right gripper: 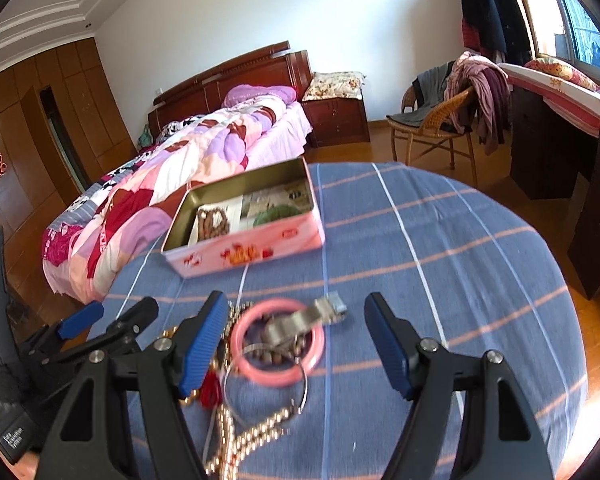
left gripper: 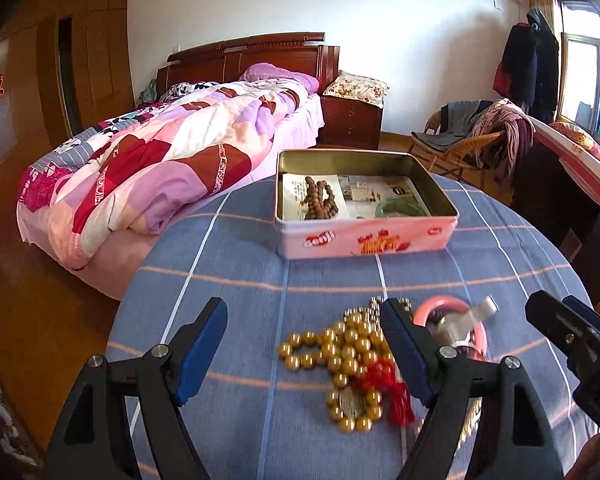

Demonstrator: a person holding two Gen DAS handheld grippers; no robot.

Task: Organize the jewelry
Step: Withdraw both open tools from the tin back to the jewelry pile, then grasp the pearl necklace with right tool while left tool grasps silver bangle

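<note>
Bedroom with a quilted bed (left gripper: 148,168) behind a blue-striped round table (right gripper: 440,240).
Both grippers, left (left gripper: 304,344) and right (right gripper: 296,340), hovered with fingers spread apart over loose jewelry: gold bead strand (left gripper: 340,356) and pink bangle (right gripper: 280,348); the pink tin (left gripper: 364,204) held brown beads (left gripper: 320,198).

the right gripper (left gripper: 572,344) is cut off at the frame edge. the left finger (right gripper: 204,344) hides part of the gold beads (right gripper: 236,440). tin (left gripper: 364,236) lettering is blurred.

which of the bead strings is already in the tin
The brown bead string, lying on the paper at the left end of the pink tin. The gold bead string with the red tassel lies on the tablecloth.
</note>
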